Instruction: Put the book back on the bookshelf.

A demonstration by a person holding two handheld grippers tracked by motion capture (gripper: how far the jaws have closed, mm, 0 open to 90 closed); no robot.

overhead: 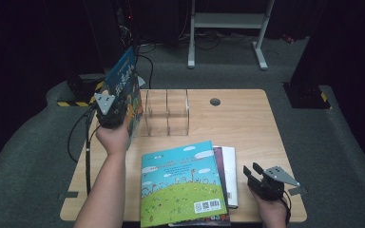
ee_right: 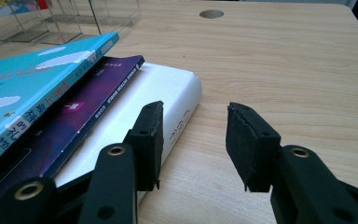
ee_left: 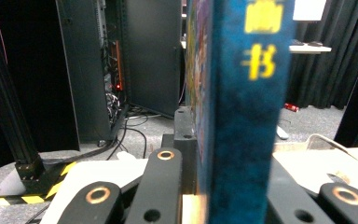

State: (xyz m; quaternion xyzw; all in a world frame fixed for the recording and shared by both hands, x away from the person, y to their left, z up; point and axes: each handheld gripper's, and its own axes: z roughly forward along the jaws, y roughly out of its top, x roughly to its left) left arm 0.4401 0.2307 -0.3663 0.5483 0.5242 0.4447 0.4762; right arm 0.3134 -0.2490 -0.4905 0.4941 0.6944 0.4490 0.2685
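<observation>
The left gripper (overhead: 110, 114) has its jaws squeezed on a blue book (overhead: 126, 85), held upright over the desk's (overhead: 247, 118) far left corner beside the clear rack (overhead: 167, 113). It could tip (held low) and knock the rack. The right gripper (overhead: 259, 178) waits half open, holding nothing.

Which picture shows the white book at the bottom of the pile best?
The right gripper view: the white book lies close up, its spine and cover plain under the purple book. The high view shows a white strip of it at the pile's right edge. The left gripper view looks at the blue book held in the left claw.
</observation>
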